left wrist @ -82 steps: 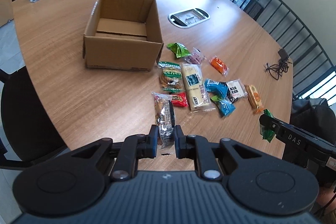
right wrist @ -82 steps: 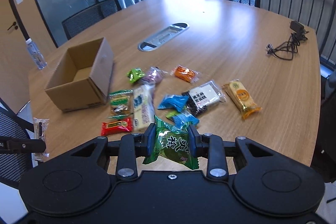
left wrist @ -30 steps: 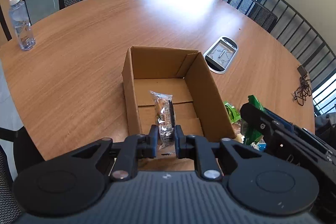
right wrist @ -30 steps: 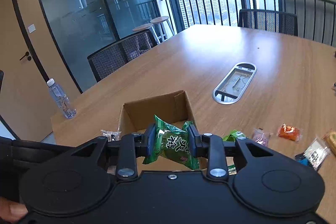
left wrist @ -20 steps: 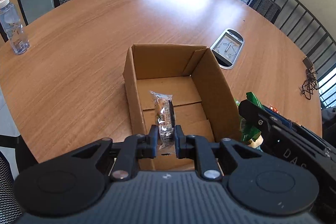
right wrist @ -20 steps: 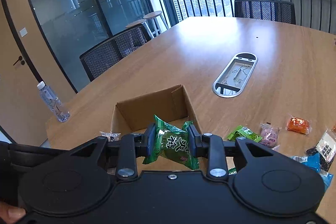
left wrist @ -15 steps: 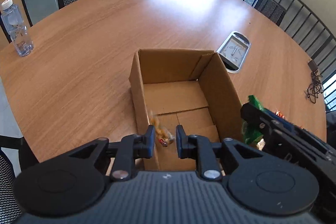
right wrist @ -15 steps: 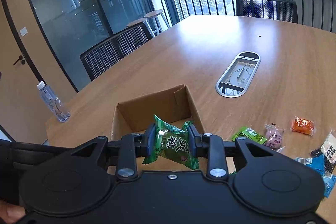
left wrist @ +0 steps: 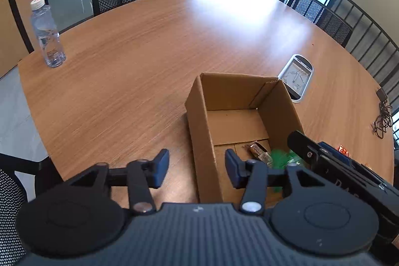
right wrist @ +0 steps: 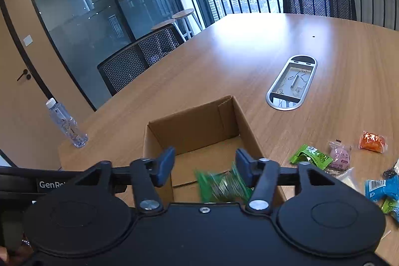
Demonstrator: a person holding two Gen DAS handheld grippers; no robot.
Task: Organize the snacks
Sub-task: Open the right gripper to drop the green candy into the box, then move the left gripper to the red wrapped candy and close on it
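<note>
An open cardboard box (left wrist: 197, 121) (right wrist: 159, 141) stands on the wooden table. A brown snack bar in clear wrap (left wrist: 259, 152) lies on its floor. A green snack bag (right wrist: 223, 185) (left wrist: 283, 157), blurred, is dropping inside the box under my right gripper. My left gripper (left wrist: 197, 166) hangs over the box's near left wall, its jaws opening with nothing between them. My right gripper (right wrist: 204, 166) is above the box's near end, jaws opening too, the green bag loose below them. In the left wrist view the right gripper's finger (left wrist: 303, 143) reaches over the box's right wall.
Loose snacks lie right of the box: a green pack (right wrist: 310, 156), a pink one (right wrist: 340, 153), an orange one (right wrist: 372, 141), blue ones (right wrist: 381, 187). A water bottle (left wrist: 47, 34) stands far left. A cable hatch (right wrist: 291, 82) and a black cable (left wrist: 381, 120) lie beyond. Mesh chairs ring the table.
Both grippers have opened. The wrapped bar left the left gripper and now lies in the box. The green bag has slipped out of the right gripper and is falling into the box.
</note>
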